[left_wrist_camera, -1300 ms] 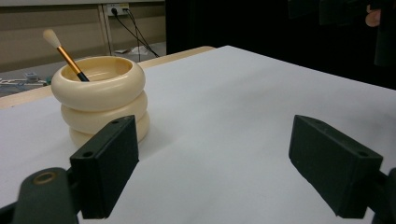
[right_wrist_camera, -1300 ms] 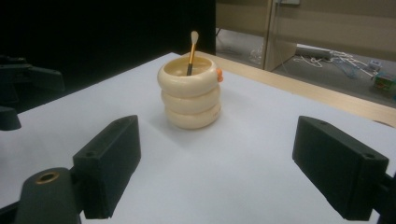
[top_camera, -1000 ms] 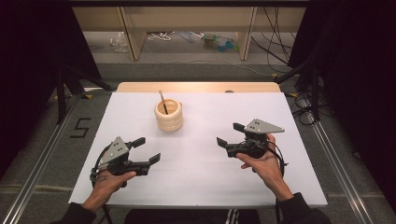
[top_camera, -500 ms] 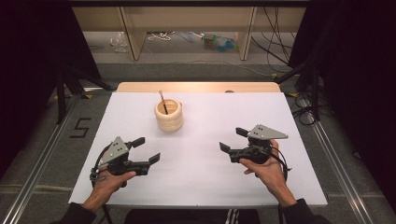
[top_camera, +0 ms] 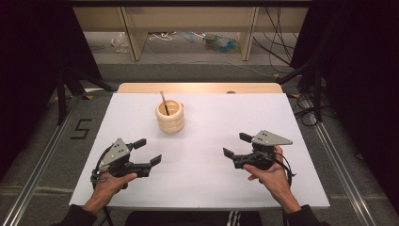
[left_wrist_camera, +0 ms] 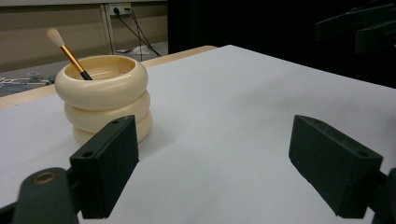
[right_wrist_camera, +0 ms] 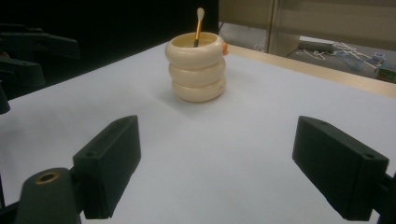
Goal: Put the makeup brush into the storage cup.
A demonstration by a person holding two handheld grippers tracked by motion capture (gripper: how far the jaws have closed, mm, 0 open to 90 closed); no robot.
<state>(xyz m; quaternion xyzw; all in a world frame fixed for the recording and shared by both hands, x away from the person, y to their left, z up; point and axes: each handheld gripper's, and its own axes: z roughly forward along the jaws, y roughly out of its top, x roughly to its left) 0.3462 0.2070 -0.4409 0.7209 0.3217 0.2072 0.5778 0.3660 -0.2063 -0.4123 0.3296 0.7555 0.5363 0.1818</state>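
From the high view, a white bench (top_camera: 207, 183) carries a cream, ring-stacked pot (top_camera: 170, 116) toward its far side, a little left of the middle. A brush (top_camera: 163, 101) stands inside the pot and leans toward the far left, its tip above the rim. The left hand-held gripper (top_camera: 147, 152) rests near the bench's front left, held by the person's left hand (top_camera: 107, 185); its jaws are spread wide with nothing between them. The right hand-held gripper (top_camera: 237, 145) sits near the front right in the right hand (top_camera: 270, 174), jaws likewise wide apart and empty, pointing leftward across the bench. Both are well apart from the pot.

In the left gripper view, the two black jaws rise from the bottom corners with bare white bench (left_wrist_camera: 243, 121) between them. The pot (left_wrist_camera: 103, 100) stands beyond the left jaw (three rounded rings, one on another), and the brush (left_wrist_camera: 70, 53) shows an orange handle and pale bristle tip, slanting up to the left.

In the right gripper view, the jaws are again set far apart over bare bench (right_wrist_camera: 219, 154). The pot (right_wrist_camera: 197, 67) stands farther off, above the gap and nearer the left jaw, with the brush (right_wrist_camera: 198, 25) rising almost upright from it. The left hand-held gripper (right_wrist_camera: 28, 53) appears dimly at the left edge.
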